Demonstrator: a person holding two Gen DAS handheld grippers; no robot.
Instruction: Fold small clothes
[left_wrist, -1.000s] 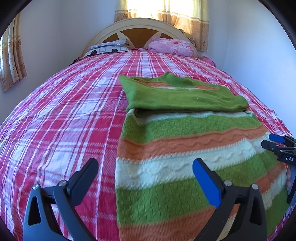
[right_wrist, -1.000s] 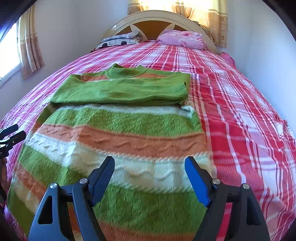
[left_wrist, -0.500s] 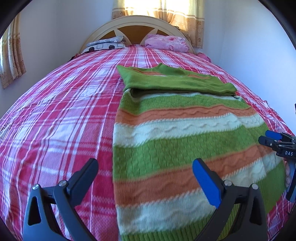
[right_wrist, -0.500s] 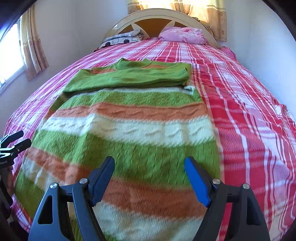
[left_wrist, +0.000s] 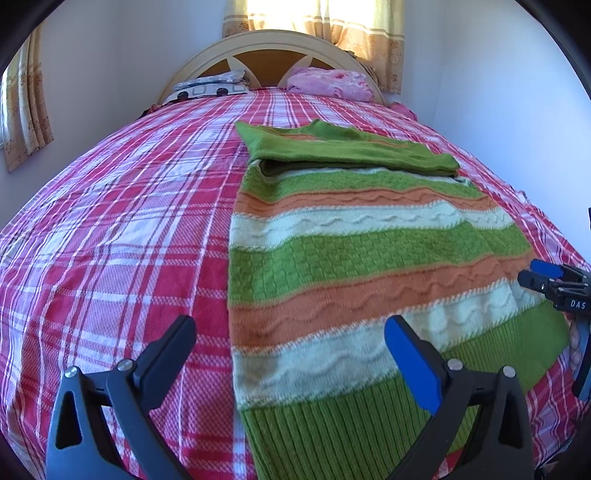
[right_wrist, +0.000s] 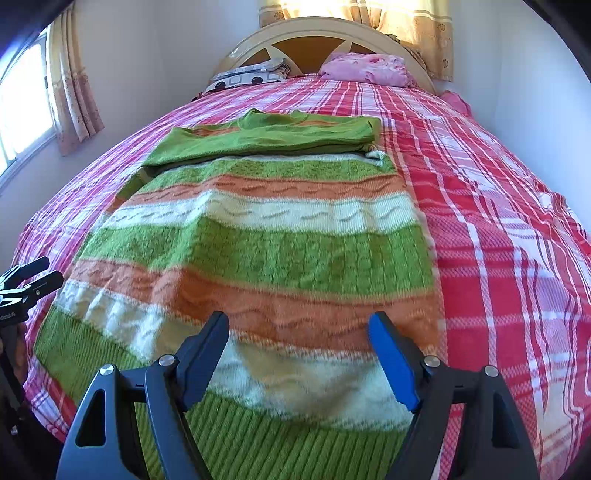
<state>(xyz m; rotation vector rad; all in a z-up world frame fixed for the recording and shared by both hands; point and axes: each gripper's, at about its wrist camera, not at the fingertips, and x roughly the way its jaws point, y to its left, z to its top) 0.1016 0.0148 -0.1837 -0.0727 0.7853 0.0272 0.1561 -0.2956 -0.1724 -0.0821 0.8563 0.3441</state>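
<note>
A striped knit sweater (left_wrist: 354, 280) in green, orange and cream lies flat on the bed (left_wrist: 110, 240), which is covered by a red-and-white plaid sheet. Its sleeves and upper part are folded across the chest, forming a plain green band (left_wrist: 343, 151) at the end of the sweater nearer the headboard (left_wrist: 273, 48). The ribbed green hem (right_wrist: 280, 439) lies at the end farthest from the headboard, closest to both cameras.

The left tool (left_wrist: 291, 350) stands wide, holding nothing; it hovers over the sweater's left edge near the hem, one finger over the sheet, the other over the knit. The right tool (right_wrist: 299, 347) likewise stands wide and empty, above the sweater's lower stripes near its right edge.

Beside the headboard lie a patterned pillow (right_wrist: 251, 75) and a pink bundle (right_wrist: 365, 68). Curtains (left_wrist: 314, 22) hang behind the headboard.
</note>
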